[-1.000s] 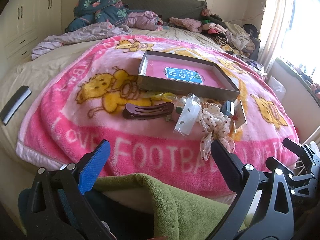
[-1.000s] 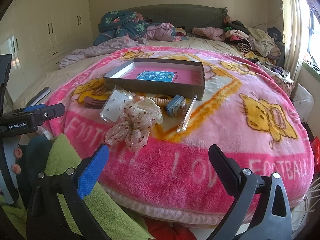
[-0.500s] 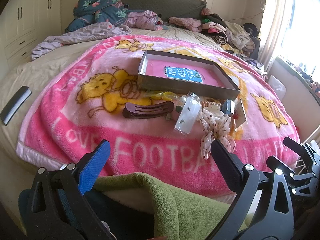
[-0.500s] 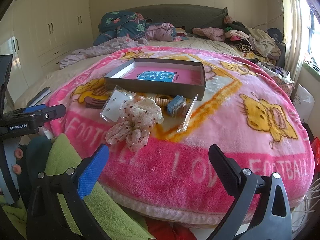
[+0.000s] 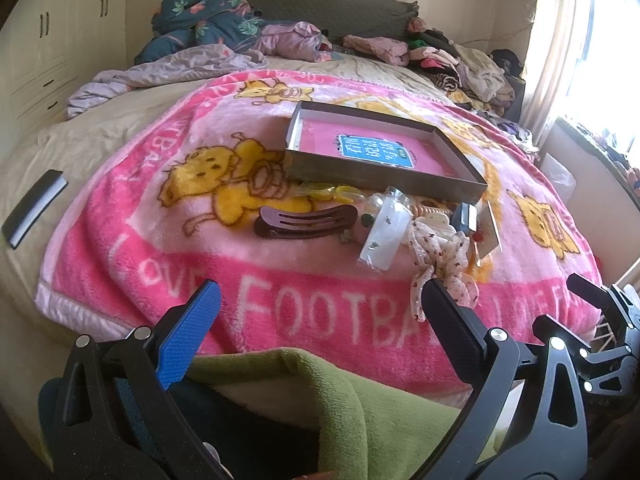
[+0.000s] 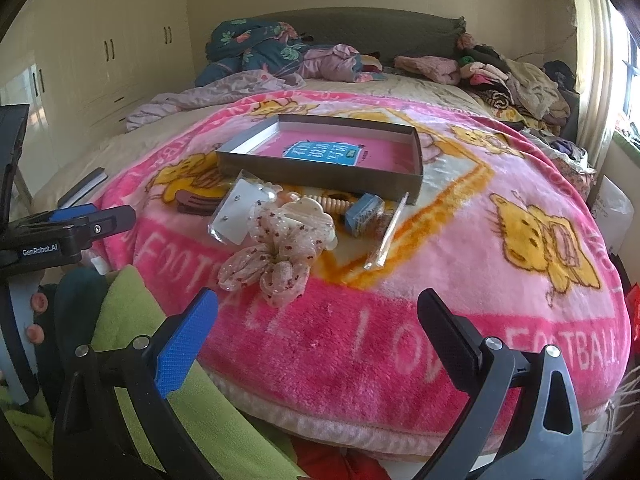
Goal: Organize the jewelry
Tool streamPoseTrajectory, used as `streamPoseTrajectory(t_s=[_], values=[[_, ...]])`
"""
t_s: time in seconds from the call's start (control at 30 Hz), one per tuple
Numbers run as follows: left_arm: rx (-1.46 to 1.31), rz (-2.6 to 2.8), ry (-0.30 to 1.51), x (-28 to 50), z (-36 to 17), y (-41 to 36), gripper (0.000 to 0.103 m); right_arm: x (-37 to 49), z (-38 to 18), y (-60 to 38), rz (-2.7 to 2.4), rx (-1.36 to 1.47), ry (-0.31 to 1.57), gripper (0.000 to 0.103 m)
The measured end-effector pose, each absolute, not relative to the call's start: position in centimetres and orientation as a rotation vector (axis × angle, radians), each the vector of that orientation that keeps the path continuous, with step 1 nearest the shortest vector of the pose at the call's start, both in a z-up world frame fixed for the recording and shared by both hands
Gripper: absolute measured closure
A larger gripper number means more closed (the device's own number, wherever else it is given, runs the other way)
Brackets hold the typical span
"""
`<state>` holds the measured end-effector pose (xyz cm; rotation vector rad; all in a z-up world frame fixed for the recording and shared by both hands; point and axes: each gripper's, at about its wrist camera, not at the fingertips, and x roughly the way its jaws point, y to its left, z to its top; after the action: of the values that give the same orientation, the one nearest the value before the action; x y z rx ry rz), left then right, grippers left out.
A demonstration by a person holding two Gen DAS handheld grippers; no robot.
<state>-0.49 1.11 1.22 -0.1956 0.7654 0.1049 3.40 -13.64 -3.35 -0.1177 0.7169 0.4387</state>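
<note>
Pink fleece blanket (image 5: 168, 240) with yellow cartoon bears and "LOVE FOOTBALL" lettering covers the bed, and a shallow grey box (image 6: 320, 168) with a pink floor and blue label sits on it as the landmark. Along the box's near wall lies the jewelry clutter, all touching or overlapping: a dark brown hair clip (image 5: 306, 222) toward the wardrobe side, a clear packet of stud earrings (image 6: 236, 214), a dotted chiffon bow on a cream claw clip (image 6: 280, 252) nearest the blanket's edge, a beaded cream piece (image 6: 334, 202) against the box, a small blue box (image 6: 364, 212) and a flat clear sleeve (image 6: 388, 232) off the box's window-side corner. Clothes are heaped (quite a pile) by the headboard (image 6: 360, 24) beyond the box. Both tools hang short of the blanket's edge over green fleece (image 5: 340, 400): the left gripper (image 5: 320, 312) gapes wide and empty, and the right gripper (image 6: 318, 320) is likewise spread wide, holding nothing.
</note>
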Motion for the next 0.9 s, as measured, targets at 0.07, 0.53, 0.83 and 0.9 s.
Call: streamPoseTrajectory(t_s=[0.07, 0.53, 0.83, 0.9], values=[[-0.200, 0.111, 0.764, -0.4, 1.0, 1.6, 0.009, 3.7, -3.3, -13.3, 0.452, -0.117, 0.720, 0.004], [-0.252, 0.181, 0.778, 0.3, -0.2, 5.5, 0.009, 7.2, -4.4, -9.7, 0.557, -0.118, 0.792, 0.004], [-0.242, 0.178, 0.837, 3.1, -1.9, 7.3, 0.009, 9.7, -6.2, -8.0, 0.569, -0.093, 0.863, 0.004], [-0.244, 0.173, 0.857, 4.0, -2.4, 7.8, 0.009, 10.0, -6.7, -7.7, 0.572, -0.096, 0.871, 0.004]])
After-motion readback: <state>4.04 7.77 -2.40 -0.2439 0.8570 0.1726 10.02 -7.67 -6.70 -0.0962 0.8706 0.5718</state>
